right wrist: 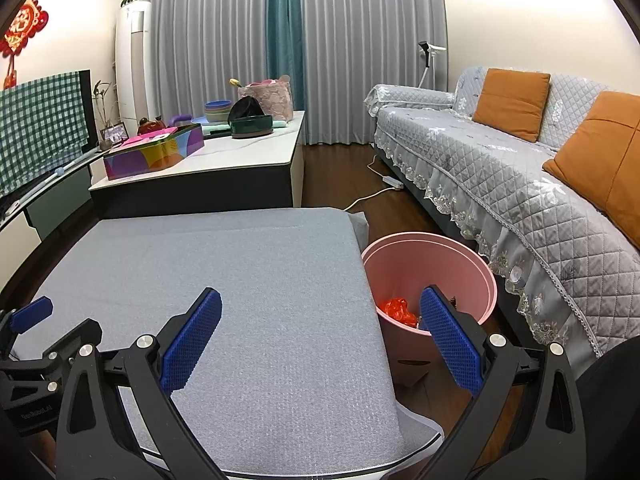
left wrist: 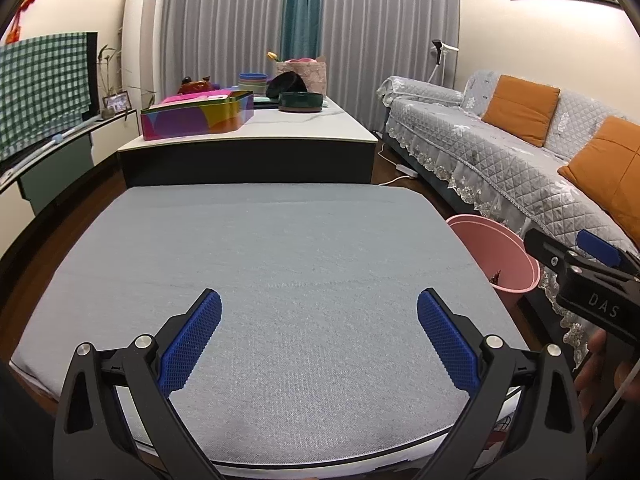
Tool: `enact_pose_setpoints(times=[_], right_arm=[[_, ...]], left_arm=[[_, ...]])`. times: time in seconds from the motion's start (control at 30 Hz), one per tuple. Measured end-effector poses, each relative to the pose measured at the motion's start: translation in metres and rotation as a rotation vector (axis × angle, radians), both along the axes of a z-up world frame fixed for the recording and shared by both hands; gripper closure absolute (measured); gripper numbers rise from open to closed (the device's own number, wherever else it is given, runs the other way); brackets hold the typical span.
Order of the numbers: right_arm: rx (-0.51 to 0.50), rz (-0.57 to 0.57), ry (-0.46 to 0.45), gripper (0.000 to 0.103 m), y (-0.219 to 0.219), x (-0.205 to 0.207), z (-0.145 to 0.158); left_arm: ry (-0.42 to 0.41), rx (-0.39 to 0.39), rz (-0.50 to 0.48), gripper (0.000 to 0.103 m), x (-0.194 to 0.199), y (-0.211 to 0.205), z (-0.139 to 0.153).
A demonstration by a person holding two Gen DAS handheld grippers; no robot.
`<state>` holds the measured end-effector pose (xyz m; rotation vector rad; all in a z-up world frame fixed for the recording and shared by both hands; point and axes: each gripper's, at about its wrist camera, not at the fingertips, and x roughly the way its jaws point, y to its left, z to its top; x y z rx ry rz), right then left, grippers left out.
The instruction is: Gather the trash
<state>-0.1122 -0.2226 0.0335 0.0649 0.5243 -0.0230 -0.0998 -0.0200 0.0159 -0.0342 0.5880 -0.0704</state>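
Both my tongs hang empty over the grey mat (left wrist: 280,280), the left gripper (left wrist: 319,338) spread wide above its middle and the right gripper (right wrist: 320,338) just as wide, straddling the mat's right edge with one blue pad (right wrist: 450,344) out over the pink bin (right wrist: 472,258). The bin stands on the floor just beside the mat, between it and the quilted sofa (right wrist: 520,184). I see no trash left on the mat, so I judge the collecting is done or nearly so; the thing to do well now is sweep the whole surface and the floor by the bin before stopping, keeping both tongs spread. The right view looks down into the bin and shows the crumpled orange wrapper (right wrist: 396,310) lying at the bottom. The left view catches only the bin's rim, its inside largely hidden, but it shows the mat's full left side and the right tool's black body at the frame edge.
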Motion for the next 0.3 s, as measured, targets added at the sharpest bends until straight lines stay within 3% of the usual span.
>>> enact_pose_setpoints(times=[0.3], right_arm=[[0.001,-0.003,0.002,0.005,-0.0001,-0.0003,0.0001]], left_arm=[[0.015,-0.008,0.02,0.008,0.0035,0.0026,-0.0006]])
